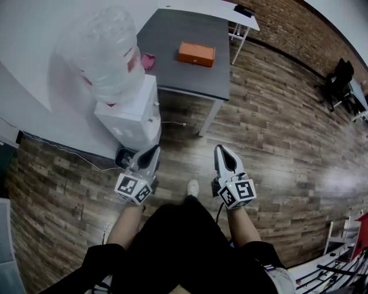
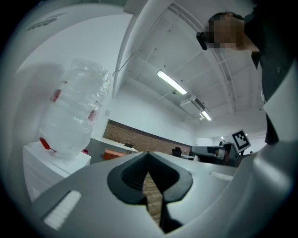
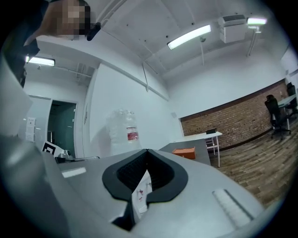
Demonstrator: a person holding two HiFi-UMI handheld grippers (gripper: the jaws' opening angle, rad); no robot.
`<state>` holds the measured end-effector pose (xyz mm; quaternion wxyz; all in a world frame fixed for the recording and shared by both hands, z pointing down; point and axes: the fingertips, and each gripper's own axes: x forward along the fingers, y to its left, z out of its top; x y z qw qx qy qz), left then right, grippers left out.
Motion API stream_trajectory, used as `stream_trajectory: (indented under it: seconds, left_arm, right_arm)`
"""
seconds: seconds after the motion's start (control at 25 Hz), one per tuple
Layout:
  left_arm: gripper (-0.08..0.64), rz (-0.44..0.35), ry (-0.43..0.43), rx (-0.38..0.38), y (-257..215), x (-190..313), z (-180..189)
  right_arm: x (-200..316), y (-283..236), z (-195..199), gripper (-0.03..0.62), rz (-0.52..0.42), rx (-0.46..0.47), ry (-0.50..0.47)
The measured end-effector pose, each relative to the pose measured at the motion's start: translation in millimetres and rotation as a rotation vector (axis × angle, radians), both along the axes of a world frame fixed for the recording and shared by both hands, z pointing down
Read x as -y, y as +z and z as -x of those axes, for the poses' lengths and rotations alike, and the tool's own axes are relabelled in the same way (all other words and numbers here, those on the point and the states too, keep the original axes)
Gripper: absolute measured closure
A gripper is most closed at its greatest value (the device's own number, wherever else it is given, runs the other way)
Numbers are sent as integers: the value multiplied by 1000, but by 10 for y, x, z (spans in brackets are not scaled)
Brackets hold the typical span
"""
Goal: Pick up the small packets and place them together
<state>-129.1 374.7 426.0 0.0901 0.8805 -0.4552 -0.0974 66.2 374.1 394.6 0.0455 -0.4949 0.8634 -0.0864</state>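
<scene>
No small packet shows clearly in any view. A small pink thing (image 1: 148, 60) lies near the left edge of the grey table (image 1: 172, 74), and an orange box (image 1: 196, 53) sits farther back on it. My left gripper (image 1: 154, 150) and right gripper (image 1: 220, 149) are side by side above the wooden floor, short of the table, and point level toward it. Both are shut with nothing between the jaws. The left gripper (image 2: 149, 155) faces the orange box (image 2: 114, 154) in its own view. Past the right gripper (image 3: 147, 152), the box (image 3: 184, 152) shows to the right.
A white water dispenser (image 1: 132, 115) with a large clear bottle (image 1: 106, 51) stands left of the table, close to my left gripper. A black bin (image 1: 123, 158) sits at its foot. A white table (image 1: 241, 17) stands at the back, a black chair (image 1: 339, 80) far right.
</scene>
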Motion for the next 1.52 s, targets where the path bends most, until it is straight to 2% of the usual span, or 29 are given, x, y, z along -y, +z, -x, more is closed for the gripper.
stream_trajectory:
  seconds: [0.32,0.48,0.88,1.04,1.28,1.52]
  left_arm:
    - [560,-30,-2,20,-161,730,-352]
    - [560,-47,13,24,-233,1037,-555]
    - [560,6,41,48,-121,1536,-1133]
    - [560,25,52,69,-54,1667,-1174]
    - [560,34,61,45,46,1992,-1105]
    - [560,40,75,14,76,2640,-1079]
  right_arm:
    - [745,-57,-337,591,-10,53,-21]
    - [1015,-105,-517,591,-22,42,-11]
    - [1357,-8,-1119,591,15,55,35]
    - [1531,86,-1205,591,37,64,48]
    - [1900,171,-1207,591,56,45,81]
    - [2328,19,-1158,591,6,1,108]
